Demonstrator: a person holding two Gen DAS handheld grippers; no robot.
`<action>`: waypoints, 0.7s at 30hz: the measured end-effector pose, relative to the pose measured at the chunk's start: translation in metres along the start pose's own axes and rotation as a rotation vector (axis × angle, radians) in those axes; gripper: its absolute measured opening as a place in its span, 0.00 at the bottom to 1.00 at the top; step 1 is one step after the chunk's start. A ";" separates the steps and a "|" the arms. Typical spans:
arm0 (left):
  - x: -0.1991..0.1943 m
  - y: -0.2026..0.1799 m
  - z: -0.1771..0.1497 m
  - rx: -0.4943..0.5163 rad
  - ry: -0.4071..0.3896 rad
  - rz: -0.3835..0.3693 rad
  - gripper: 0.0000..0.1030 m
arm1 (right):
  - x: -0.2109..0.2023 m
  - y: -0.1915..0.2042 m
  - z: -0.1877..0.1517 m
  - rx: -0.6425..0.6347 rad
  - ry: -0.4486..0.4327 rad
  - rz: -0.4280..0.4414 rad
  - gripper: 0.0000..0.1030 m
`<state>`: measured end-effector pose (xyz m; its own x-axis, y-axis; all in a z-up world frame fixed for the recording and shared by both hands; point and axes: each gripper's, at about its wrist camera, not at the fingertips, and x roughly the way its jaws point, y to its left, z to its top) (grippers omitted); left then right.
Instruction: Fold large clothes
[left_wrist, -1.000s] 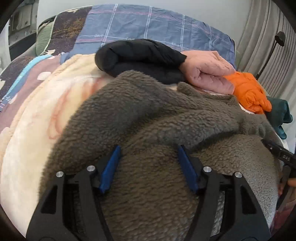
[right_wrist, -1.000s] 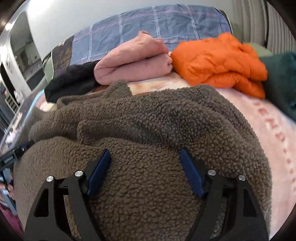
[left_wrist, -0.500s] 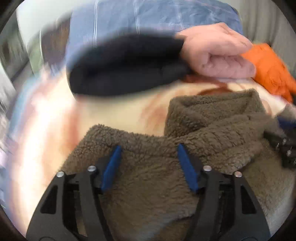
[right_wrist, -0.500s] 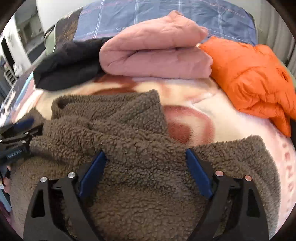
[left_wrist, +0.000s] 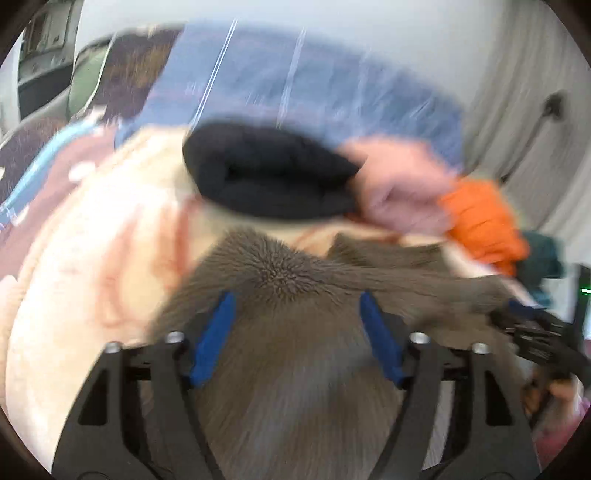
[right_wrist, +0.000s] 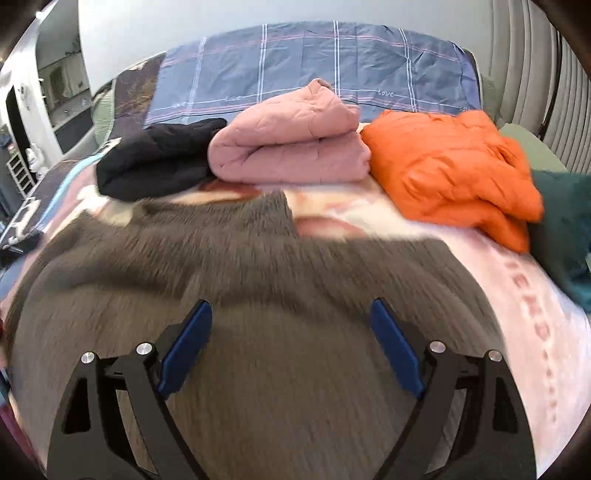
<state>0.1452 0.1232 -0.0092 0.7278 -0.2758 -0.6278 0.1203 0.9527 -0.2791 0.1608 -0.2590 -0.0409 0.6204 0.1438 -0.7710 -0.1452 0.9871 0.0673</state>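
A large brown fleece garment (right_wrist: 258, 280) lies on the bed, blurred by motion, and fills the lower part of both views; it also shows in the left wrist view (left_wrist: 295, 332). My left gripper (left_wrist: 297, 306) is open, its blue pads wide apart over the fleece. My right gripper (right_wrist: 291, 317) is open too, over the fleece's near part. In the left wrist view the right gripper (left_wrist: 532, 328) shows at the far right edge of the fleece.
Folded clothes line the back of the bed: a black one (right_wrist: 155, 162), a pink one (right_wrist: 291, 144), an orange jacket (right_wrist: 450, 173) and a dark teal one (right_wrist: 565, 229). A blue plaid pillow (right_wrist: 314, 62) is behind them. A pale printed blanket (left_wrist: 92, 258) covers the bed.
Both views pulled back and up from the fleece after dipping close to it half a second ago. The fleece now lies flatter and more spread out. Both grippers stay open.
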 end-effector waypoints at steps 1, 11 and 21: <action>-0.025 0.008 -0.008 0.016 -0.044 -0.016 0.81 | -0.006 -0.004 -0.008 0.005 0.012 -0.003 0.86; -0.126 0.140 -0.110 -0.215 -0.053 0.178 0.63 | -0.064 0.077 -0.031 -0.132 -0.059 0.130 0.86; -0.112 0.124 -0.133 -0.198 -0.031 -0.021 0.43 | -0.121 0.267 -0.129 -0.838 -0.234 0.222 0.86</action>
<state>-0.0111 0.2549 -0.0702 0.7474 -0.2886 -0.5984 0.0027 0.9020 -0.4316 -0.0528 -0.0216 -0.0110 0.6390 0.4264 -0.6402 -0.7386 0.5727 -0.3558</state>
